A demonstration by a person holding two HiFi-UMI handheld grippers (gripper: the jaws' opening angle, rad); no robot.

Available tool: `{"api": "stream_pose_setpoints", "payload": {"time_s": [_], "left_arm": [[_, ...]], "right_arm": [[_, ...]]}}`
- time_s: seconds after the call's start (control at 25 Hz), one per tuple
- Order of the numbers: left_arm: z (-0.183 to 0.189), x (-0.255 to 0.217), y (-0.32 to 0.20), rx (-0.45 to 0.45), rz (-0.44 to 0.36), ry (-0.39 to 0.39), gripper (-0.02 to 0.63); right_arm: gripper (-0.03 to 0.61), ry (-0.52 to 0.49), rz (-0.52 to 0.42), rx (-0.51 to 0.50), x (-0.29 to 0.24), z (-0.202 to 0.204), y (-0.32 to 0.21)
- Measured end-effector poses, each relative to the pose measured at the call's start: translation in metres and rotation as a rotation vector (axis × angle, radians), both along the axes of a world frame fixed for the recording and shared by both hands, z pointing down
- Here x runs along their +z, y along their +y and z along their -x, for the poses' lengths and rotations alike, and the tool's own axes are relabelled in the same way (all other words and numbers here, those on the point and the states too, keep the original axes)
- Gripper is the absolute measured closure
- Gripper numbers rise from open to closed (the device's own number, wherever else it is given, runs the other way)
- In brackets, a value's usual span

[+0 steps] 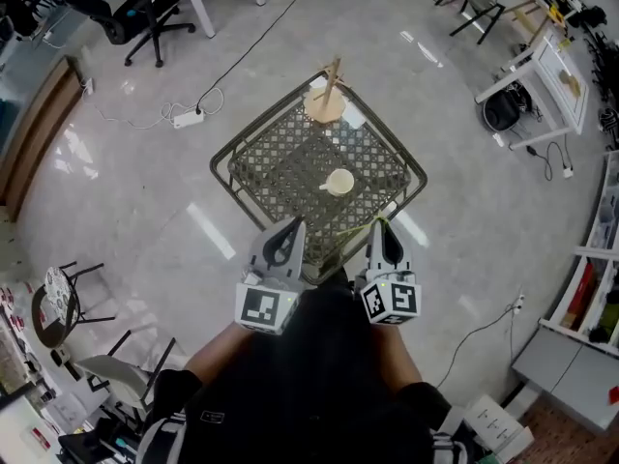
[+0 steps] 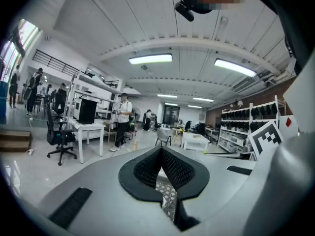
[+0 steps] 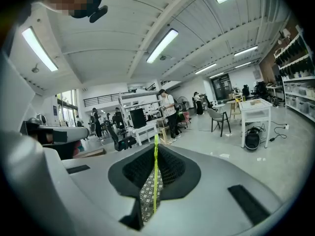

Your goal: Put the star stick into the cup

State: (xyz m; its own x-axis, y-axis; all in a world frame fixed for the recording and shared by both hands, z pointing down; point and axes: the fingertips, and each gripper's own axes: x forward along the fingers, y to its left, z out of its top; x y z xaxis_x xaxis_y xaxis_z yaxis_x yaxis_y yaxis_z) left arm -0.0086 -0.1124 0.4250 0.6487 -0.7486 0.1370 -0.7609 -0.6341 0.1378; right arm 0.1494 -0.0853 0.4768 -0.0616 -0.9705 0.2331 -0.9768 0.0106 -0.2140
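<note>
A small cream cup (image 1: 339,182) stands on the green mesh table (image 1: 253,159), right of its middle. In front of the table's near corner, my right gripper (image 1: 384,224) is shut on the star stick (image 1: 356,239), a thin yellow-green rod that slants down and left from the jaws. In the right gripper view the star stick (image 3: 155,176) runs straight up between the closed jaws of the right gripper (image 3: 156,146); its star end cannot be made out. My left gripper (image 1: 289,228) hangs beside it at the same height. In its own view the left gripper (image 2: 162,149) is shut on nothing.
A wooden stand (image 1: 327,100) on a round base sits at the table's far corner. On the floor lie a power strip with its cable (image 1: 187,117). An office chair (image 1: 145,13) is far left, a white desk (image 1: 551,75) far right, shelves (image 1: 590,298) right.
</note>
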Motion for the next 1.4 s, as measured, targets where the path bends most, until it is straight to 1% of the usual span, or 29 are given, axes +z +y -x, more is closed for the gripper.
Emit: {"api": "stream_pose_setpoints", "payload": {"time_s": [0.16, 0.4, 0.6, 0.8, 1.04, 1.4], "left_arm": [[-0.015, -0.004, -0.019, -0.034, -0.002, 0.003, 0.598], [-0.029, 0.003, -0.041, -0.062, 0.023, -0.003, 0.598], [-0.04, 0.007, -0.058, -0.075, 0.029, -0.007, 0.598], [-0.04, 0.009, -0.072, -0.091, 0.039, -0.011, 0.598], [-0.04, 0.011, -0.088, -0.098, 0.052, -0.018, 0.598], [-0.034, 0.017, -0.103, -0.112, 0.071, -0.028, 0.598]], "right_arm": [[0.557, 0.009, 0.006, -0.042, 0.01, -0.013, -0.031], [0.557, 0.021, 0.032, -0.089, 0.03, -0.026, -0.074], [0.557, 0.031, 0.059, -0.117, 0.05, -0.034, -0.105], [0.557, 0.044, 0.085, -0.146, 0.066, -0.031, -0.131], [0.557, 0.041, 0.122, -0.156, 0.091, -0.033, -0.16], [0.557, 0.048, 0.173, -0.162, 0.138, -0.034, -0.185]]}}
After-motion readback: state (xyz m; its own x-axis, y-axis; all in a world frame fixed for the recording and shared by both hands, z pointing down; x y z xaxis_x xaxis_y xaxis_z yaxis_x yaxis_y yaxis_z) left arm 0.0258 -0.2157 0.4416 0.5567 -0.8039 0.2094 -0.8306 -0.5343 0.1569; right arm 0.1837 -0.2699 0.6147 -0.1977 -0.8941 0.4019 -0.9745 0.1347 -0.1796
